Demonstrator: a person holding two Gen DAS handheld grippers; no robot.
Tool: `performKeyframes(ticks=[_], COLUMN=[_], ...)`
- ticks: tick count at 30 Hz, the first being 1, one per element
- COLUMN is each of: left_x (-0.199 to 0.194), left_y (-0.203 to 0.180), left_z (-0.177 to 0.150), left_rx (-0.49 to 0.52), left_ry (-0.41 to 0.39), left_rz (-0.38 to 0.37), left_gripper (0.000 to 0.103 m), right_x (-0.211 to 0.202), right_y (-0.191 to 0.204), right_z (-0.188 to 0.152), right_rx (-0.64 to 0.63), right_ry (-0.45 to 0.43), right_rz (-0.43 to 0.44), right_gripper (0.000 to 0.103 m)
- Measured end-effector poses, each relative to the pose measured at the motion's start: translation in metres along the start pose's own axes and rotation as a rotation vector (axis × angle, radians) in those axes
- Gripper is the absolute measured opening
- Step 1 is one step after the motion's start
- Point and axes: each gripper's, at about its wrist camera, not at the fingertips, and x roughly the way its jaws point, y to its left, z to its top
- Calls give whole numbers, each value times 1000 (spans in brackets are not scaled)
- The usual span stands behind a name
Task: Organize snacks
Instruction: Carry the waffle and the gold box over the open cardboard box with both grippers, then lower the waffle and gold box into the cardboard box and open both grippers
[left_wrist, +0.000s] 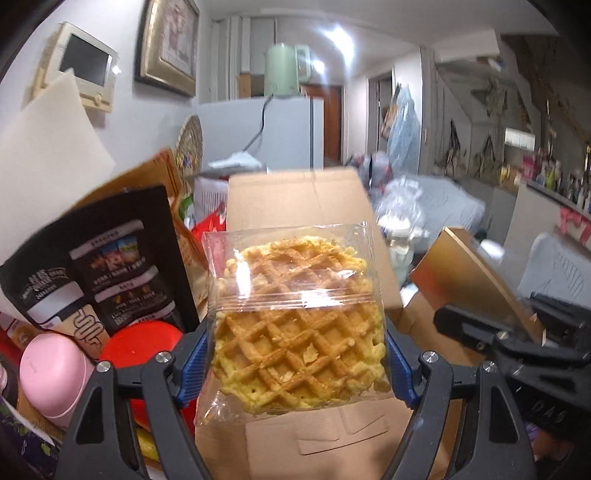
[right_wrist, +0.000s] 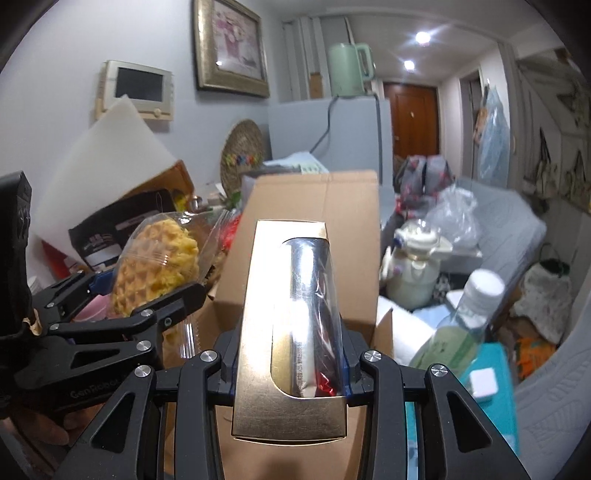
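Left wrist view first: we see the left gripper (left_wrist: 295, 354) closed on a clear waffle packet (left_wrist: 295, 314), its blue pads (left_wrist: 190, 369) pressing the 2 side edges of the wrapper, so the packet stands upright between the fingers. Beyond the fingertips stands the open cardboard box (left_wrist: 295, 199), its tall back flap facing us and its floor showing beneath the packet. We judge the packet light but fragile: the waffle would crack under a hard squeeze, and the film looks slippery, so a hold low on the sides, across the waffle's widest part, seems safest. Right wrist view: the right gripper (right_wrist: 290, 373) is clamped narrow on a gold window carton (right_wrist: 288, 332), pads on its 2 long sides near the lower end, with a foil-wrapped bar visible through the cutout. We judge it stiff at the folded edges and softer at the window, light enough for 1 gripper. Both items hang just short of the box. Room is tight: left of the fingers lean a black pouch (left_wrist: 99, 266) and a pink container (left_wrist: 55, 376); right of them crowd a bottle (right_wrist: 461, 321) and a white jar (right_wrist: 413, 273). Straight ahead, into the box, looks clearest.
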Motion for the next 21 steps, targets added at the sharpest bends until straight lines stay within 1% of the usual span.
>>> performKeyframes(ticks=[1,4,8,11,14,18,21], left_x=[7,27,52,65,75,91,94], left_y=[0,-3,-7,-8,-7,-7,-5], left_z=[-3,-10,-21,-27,-31,-39,-41], left_rx=[6,22,27,37,46,47,38], left_ry=[17,68,140,190,220,293,315], left_rz=[11,32,26,39,58,57,59], left_gripper=[79,79,79,79,79,79,79], right_x=[7,22,48,66,78,85,89], right_y=[-3,-10,-16,-20,-21,-17,-17], right_z=[-2,-7,-16,-24,-29,-34,-38], right_rx=[13,35,65,83,74,52,46], right_ry=[27,72,149,219,256,292,313], right_rz=[6,6,-8,-20,-46,-85,-108], right_gripper=[37,37,37,37,37,37,38])
